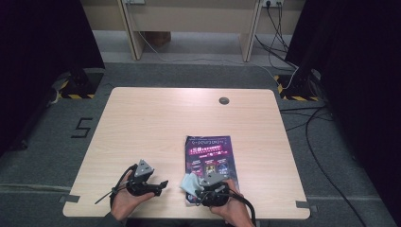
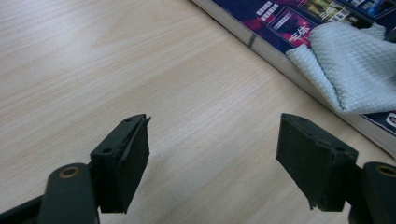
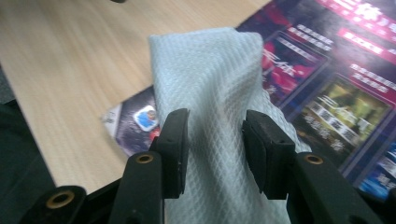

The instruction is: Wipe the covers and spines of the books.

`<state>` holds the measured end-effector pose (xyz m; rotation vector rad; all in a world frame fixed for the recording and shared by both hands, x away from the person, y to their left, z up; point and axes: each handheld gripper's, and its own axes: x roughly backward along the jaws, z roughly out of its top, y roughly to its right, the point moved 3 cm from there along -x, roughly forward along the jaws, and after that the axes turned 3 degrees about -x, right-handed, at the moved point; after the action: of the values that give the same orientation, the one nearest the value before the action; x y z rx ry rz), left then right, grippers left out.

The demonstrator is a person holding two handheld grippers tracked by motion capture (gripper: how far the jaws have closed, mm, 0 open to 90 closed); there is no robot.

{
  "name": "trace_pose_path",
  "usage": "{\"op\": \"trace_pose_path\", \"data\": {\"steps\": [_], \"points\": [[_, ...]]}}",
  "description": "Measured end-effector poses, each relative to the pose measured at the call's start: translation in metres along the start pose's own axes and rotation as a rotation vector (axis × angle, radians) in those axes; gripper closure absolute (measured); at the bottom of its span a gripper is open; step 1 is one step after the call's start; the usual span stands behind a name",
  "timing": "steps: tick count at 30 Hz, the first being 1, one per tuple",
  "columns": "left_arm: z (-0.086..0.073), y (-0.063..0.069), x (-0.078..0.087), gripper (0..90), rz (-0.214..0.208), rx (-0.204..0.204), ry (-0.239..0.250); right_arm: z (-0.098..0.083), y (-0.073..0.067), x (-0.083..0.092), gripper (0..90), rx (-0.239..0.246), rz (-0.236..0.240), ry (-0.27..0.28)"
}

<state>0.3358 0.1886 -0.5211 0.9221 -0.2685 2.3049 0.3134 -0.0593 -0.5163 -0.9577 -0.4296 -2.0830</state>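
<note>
Cloth (image 3: 210, 93), pale blue-green with a waffle weave, bunched between the fingers (image 3: 175, 149) of the right gripper (image 1: 206, 188) and pinched there, its free end draped forward over a dark printed booklet (image 1: 210, 158). Booklet flat on the counter (image 1: 156, 123), near the front edge and right of centre, cover purple and black with small picture panels and pink lettering. Cloth over the booklet's near left corner, seen from above as a light crumple (image 1: 189, 184) just left of the right hand (image 1: 229, 208). Right gripper low over that corner, fingers narrowed onto the fabric, pads touching it on both sides.

Left gripper (image 1: 153, 183) held in the left hand (image 1: 125, 201) over bare wood, just left of the booklet and apart from it. Its fingers (image 2: 123, 163) spread wide, nothing between them but wood grain; booklet edge and a fold of cloth (image 2: 355, 65) beyond them at the upper right. Small round grommet (image 1: 223, 100) near the far edge of the counter.
</note>
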Motion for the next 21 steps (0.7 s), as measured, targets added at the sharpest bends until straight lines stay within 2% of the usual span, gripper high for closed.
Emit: {"op": "trace_pose_path", "data": {"steps": [7,11,13,16,19,21], "points": [[0.000,-0.005,0.000,24.8,0.017,0.011,-0.001,0.001,-0.003,-0.001,60.8,0.005,-0.001,0.001],[0.000,-0.008,0.001,24.8,0.030,0.015,0.001,0.002,-0.006,-0.001,63.4,0.029,-0.007,0.000],[0.000,-0.008,0.000,24.8,0.032,0.019,0.004,0.003,-0.009,-0.002,63.5,0.031,0.009,0.006],[0.000,-0.005,-0.001,24.8,0.026,0.004,-0.010,0.005,-0.021,-0.006,63.5,0.046,0.055,0.010],[0.000,-0.006,-0.001,24.8,0.028,0.002,-0.008,0.008,-0.028,-0.008,63.4,0.071,0.057,0.008],[0.000,-0.006,-0.001,24.8,0.031,0.006,-0.007,0.008,-0.026,-0.008,62.9,0.068,0.063,0.008]]}}
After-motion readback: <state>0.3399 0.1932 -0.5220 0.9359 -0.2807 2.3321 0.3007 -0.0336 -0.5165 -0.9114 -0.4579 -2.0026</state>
